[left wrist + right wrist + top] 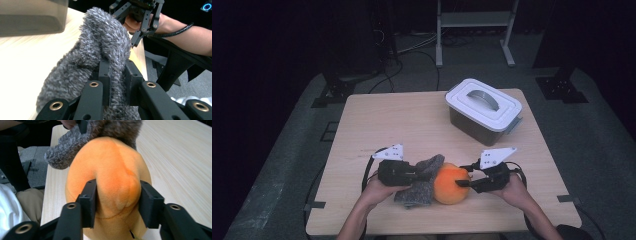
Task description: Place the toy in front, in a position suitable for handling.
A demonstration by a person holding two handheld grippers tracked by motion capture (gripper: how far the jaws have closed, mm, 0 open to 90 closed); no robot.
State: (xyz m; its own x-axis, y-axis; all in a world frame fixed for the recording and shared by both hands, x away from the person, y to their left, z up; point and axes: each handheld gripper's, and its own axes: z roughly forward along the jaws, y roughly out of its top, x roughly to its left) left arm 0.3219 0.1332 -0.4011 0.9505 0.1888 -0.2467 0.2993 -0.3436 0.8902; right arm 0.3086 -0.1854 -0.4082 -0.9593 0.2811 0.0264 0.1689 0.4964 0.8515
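An orange plush ball (451, 186) lies near the table's front edge, with a grey fuzzy cloth (421, 189) against its left side. My left gripper (424, 175) is shut on the cloth; in the left gripper view the fuzzy cloth (100, 45) is pinched between the jaws of the left gripper (117, 75). My right gripper (464, 181) comes in from the right and is shut on the ball. In the right gripper view the pads of the right gripper (117, 200) press a fold of the orange plush ball (110, 167), and the cloth (72, 145) drapes over its far side.
A grey storage box with a white handled lid (483, 107) stands at the back right of the wooden table (397, 120). Dark stands and cables sit on the floor beyond the table.
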